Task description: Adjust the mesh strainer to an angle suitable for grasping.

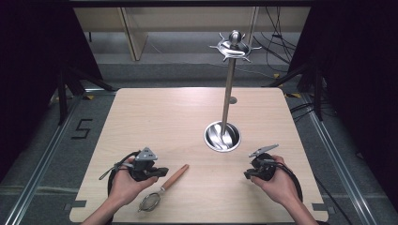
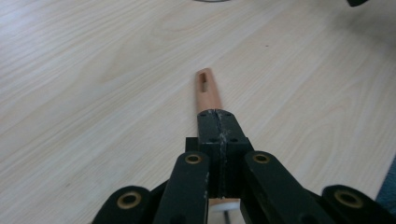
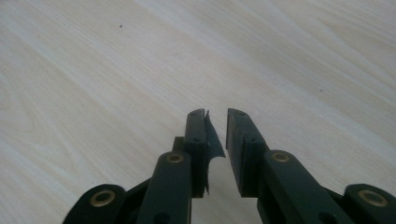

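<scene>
Two grippers are over the near half of the wooden table (image 1: 155, 112), one in each of the person's hands. Left side first: the left gripper (image 1: 162, 172) sits low near the front edge, jaws pointing toward the table's middle. In the left gripper view its jaws stand pressed together with no gap between the pads, and nothing is clamped between them. The strainer (image 1: 163, 189) lies flat on the table just beside and below that gripper. Its wire mesh bowl (image 1: 149, 203) is nearest the front edge, and its wooden handle (image 2: 207, 90) runs diagonally up and to the right. In the left gripper view the handle passes under the shut jaws and emerges beyond their tips, with its slotted end lying on the wood. Whether the jaws touch the handle cannot be told.

Centre: a round metal dish (image 1: 222, 136) stands past the strainer, well apart from it, and bears an upright metal pole (image 1: 228, 91) with a hooked top piece (image 1: 234, 47).

Right side: the right gripper (image 1: 247, 174) is held near the front right, well apart from the strainer. In the right gripper view its jaws stand slightly parted, a narrow gap showing between the pads, with bare table beneath and nothing gripped.
</scene>
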Tool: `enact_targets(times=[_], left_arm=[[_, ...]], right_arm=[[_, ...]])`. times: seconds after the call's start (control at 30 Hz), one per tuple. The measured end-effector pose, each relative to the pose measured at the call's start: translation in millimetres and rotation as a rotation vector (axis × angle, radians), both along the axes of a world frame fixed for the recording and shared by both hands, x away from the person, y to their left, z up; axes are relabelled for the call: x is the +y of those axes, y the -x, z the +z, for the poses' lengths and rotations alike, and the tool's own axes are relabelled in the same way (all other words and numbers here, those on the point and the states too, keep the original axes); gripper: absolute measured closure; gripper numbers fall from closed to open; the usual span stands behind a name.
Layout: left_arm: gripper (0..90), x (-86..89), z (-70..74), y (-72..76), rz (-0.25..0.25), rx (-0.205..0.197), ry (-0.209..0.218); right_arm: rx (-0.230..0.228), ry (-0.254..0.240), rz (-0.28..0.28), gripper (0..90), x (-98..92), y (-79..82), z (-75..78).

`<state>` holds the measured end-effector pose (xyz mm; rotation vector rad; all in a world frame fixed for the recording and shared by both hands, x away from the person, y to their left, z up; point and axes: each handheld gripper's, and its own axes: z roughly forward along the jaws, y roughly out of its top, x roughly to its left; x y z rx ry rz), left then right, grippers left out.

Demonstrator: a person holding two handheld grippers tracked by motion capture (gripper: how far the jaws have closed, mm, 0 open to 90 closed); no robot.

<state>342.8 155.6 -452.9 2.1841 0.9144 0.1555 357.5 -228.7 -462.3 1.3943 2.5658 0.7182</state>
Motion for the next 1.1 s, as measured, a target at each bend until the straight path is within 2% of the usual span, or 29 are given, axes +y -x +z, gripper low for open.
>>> enact_targets(times=[0.03,0.07,0.17,0.2,0.23,0.3,0.33,0.4,0.43,0.47,0.5,0.53,0.57,0.7,0.73,0.77,0.8,0.87,0.9,0.97,1.0,1.03,1.1], left_arm=[[89.1,-4.5,0.0,0.2,-0.008,0.01,-0.007],[89.1,-8.2,0.4,0.1,-0.03,0.01,-0.017],[89.0,-15.1,0.9,-0.1,-0.055,0.011,-0.03],[89.0,-22.6,1.7,0.0,-0.068,0.03,-0.034],[89.0,-22.6,1.7,0.0,-0.068,0.03,-0.034],[89.0,-30.0,2.1,-1.7,-0.1,0.029,-0.072],[89.0,-34.6,4.1,-4.3,-0.169,0.024,-0.156],[89.0,-40.1,3.1,-4.0,-0.173,0.027,-0.161],[89.0,-46.5,2.1,-3.5,-0.177,0.049,-0.17],[89.0,-51.9,1.5,-3.2,-0.184,0.061,-0.187],[89.1,-61.3,-0.3,-1.4,-0.185,0.053,-0.218],[89.1,-61.3,-0.3,-1.4,-0.185,0.053,-0.218],[89.1,-70.7,-3.1,-0.9,-0.187,0.058,-0.241],[89.2,-82.2,-5.4,-4.9,-0.178,0.083,-0.24],[89.3,-85.5,-5.7,-7.1,-0.168,0.091,-0.238],[89.3,-89.7,-4.8,-13.7,-0.148,0.106,-0.269],[89.3,-92.9,-5.8,-15.4,-0.114,0.121,-0.239],[89.3,-96.1,-8.1,-20.1,-0.084,0.143,-0.23],[89.3,-96.1,-8.1,-20.1,-0.084,0.143,-0.23],[89.3,-99.0,-13.3,-26.6,-0.067,0.148,-0.26],[89.3,-100.0,-14.9,-28.8,-0.057,0.159,-0.258],[89.3,-100.2,-15.5,-31.8,-0.062,0.158,-0.277],[89.3,-101.4,-17.4,-34.6,-0.05,0.163,-0.279]], right_arm=[[-0.006,-0.005,-0.012,75.6,-1.5,-0.5,0.0],[-0.035,-0.003,0.008,74.8,-4.6,-2.3,-1.0],[-0.031,-0.003,-0.014,72.7,-6.7,-1.5,-0.7],[-0.038,-0.013,-0.022,70.9,-9.4,-2.0,-1.6],[-0.038,-0.013,-0.022,70.9,-9.4,-2.0,-1.6],[-0.033,-0.018,-0.036,70.2,-9.7,-1.0,-1.0],[-0.031,-0.021,-0.039,69.7,-10.0,-1.1,-0.7],[-0.032,-0.019,-0.036,69.7,-10.6,-1.2,-0.8],[-0.045,-0.017,-0.023,69.5,-11.8,-2.2,-1.7],[-0.037,-0.018,-0.034,69.4,-11.7,-2.0,-1.8],[-0.038,-0.012,-0.033,69.3,-11.9,-2.0,-2.2],[-0.042,-0.013,-0.04,69.3,-11.3,-1.8,-2.6],[-0.044,-0.009,-0.041,69.3,-11.1,-1.6,-3.0],[-0.035,-0.007,-0.04,69.4,-10.0,-0.2,-2.3],[-0.034,-0.009,-0.041,69.4,-9.6,0.1,-1.8],[-0.041,-0.011,-0.034,69.5,-10.0,-0.4,-2.0],[-0.042,-0.01,-0.034,69.6,-10.4,-0.7,-1.9],[-0.036,-0.012,-0.04,70.0,-11.3,-0.1,-0.9],[-0.036,-0.012,-0.04,70.0,-11.3,-0.1,-0.9],[-0.037,-0.016,-0.044,70.2,-13.4,-0.6,-1.9],[-0.033,-0.012,-0.043,70.3,-13.6,-0.8,-1.9],[-0.031,-0.013,-0.043,70.3,-13.8,-0.9,-1.9],[-0.031,-0.015,-0.041,70.3,-13.8,-1.1,-1.8]])
